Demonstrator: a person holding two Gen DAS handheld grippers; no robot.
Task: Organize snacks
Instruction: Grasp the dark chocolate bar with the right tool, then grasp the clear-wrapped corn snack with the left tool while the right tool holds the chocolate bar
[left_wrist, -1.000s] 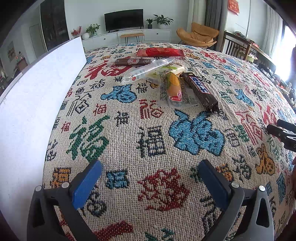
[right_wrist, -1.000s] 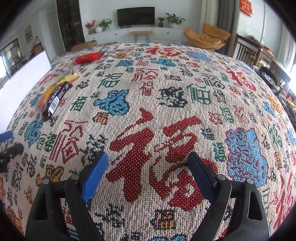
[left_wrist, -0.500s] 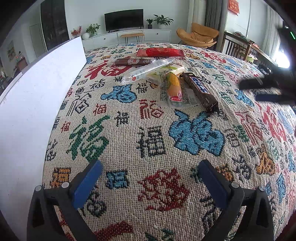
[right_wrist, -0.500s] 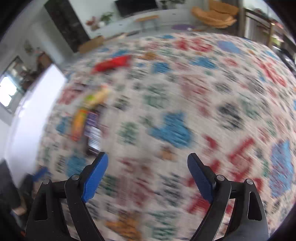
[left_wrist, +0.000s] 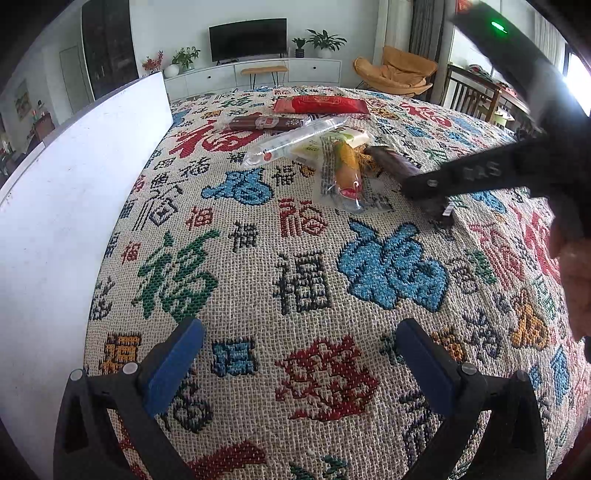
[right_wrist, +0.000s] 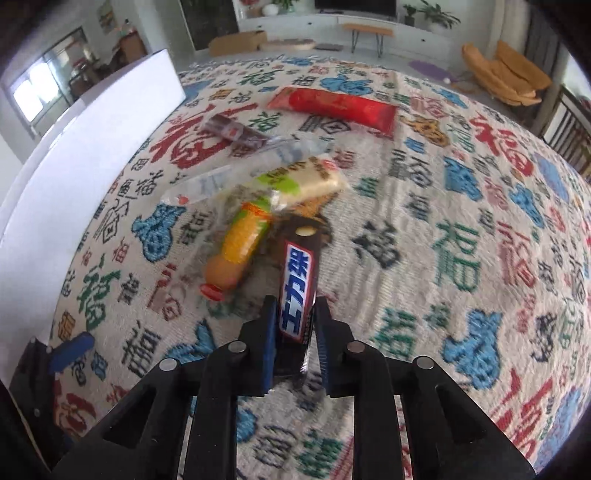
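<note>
Brown-wrapped, the long chocolate bar with the blue-and-white label (right_wrist: 298, 291) lies on the woven tablecloth patterned with coloured Chinese characters (right_wrist: 424, 206). In the right wrist view its long axis runs nearly straight along the line from six to twelve o'clock, the near end at six o'clock tucked between the blue pads and the far end leaning slightly toward one o'clock. The right gripper (right_wrist: 295, 325) has its jaws drawn nearly together, and the pads press against both long sides of that near end.

At ten o'clock from the bar, just beside it, lies the orange sausage-shaped snack in a clear printed wrapper (right_wrist: 236, 251), pointing from seven toward one o'clock. Beyond it, at twelve o'clock, the pale yellow-and-green packet (right_wrist: 306, 177) overlaps its far end. A clear plastic tube-shaped packet (right_wrist: 236, 170) stretches across at eleven o'clock, with a dark brown stick-shaped packet (right_wrist: 236, 133) behind it. Farthest off, at twelve o'clock, sits the flat red packet (right_wrist: 332, 107), its length running from nine to three o'clock.

A tall white board (left_wrist: 74, 192) stands along the cloth's nine o'clock edge.

In the left wrist view the left gripper (left_wrist: 299, 358) hangs over bare cloth with its jaws spread wide and nothing between them, well apart from the snacks.
</note>
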